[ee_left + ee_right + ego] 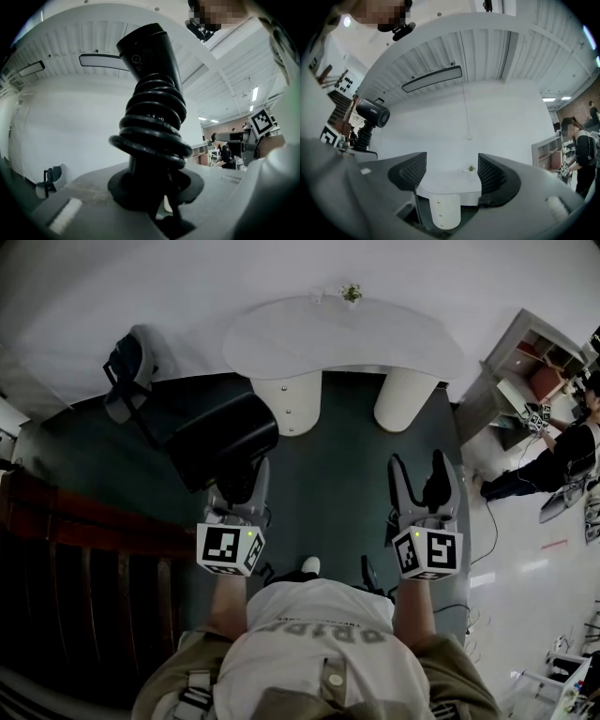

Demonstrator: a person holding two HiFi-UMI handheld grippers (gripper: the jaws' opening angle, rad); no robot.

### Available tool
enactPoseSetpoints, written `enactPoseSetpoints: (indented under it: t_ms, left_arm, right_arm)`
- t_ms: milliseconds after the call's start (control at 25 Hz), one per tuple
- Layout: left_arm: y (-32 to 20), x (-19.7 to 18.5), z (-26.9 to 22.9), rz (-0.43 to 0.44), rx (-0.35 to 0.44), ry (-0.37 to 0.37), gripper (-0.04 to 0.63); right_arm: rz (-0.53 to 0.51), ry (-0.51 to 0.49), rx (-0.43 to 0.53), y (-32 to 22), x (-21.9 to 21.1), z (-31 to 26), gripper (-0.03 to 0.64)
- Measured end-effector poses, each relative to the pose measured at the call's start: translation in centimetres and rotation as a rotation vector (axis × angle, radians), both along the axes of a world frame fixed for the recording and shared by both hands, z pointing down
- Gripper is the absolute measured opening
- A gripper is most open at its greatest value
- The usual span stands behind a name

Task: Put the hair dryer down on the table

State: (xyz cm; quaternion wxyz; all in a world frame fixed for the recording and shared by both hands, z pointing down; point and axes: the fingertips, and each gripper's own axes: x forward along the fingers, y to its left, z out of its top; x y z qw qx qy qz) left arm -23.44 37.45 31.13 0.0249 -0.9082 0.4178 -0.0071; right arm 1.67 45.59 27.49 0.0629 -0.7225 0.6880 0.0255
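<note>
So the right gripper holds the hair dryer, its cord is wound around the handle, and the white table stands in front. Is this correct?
Not quite: the left gripper holds the hair dryer, as the left gripper view shows. The right gripper is open and empty. The cord is wound around the handle, and the white table stands in front.

Matt plastic hair dryer [151,58]
</note>
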Motion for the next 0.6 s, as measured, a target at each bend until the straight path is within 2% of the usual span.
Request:
enactPoseSetpoints:
  t_ms: [120,600]
  left_arm:
    - [-2.2,0.3,0.1,0.011,0.001,-0.009,0.086]
    - [-8.1,3.3,2.9,0.027,-0.047,-0.038,0.086]
  right_arm:
    - [0.008,-0.032,0.002,-1.9,0.4,0.1,0.330]
    - [0.036,-0.043,-0.071,-7.9,3.7,3.4,0.330]
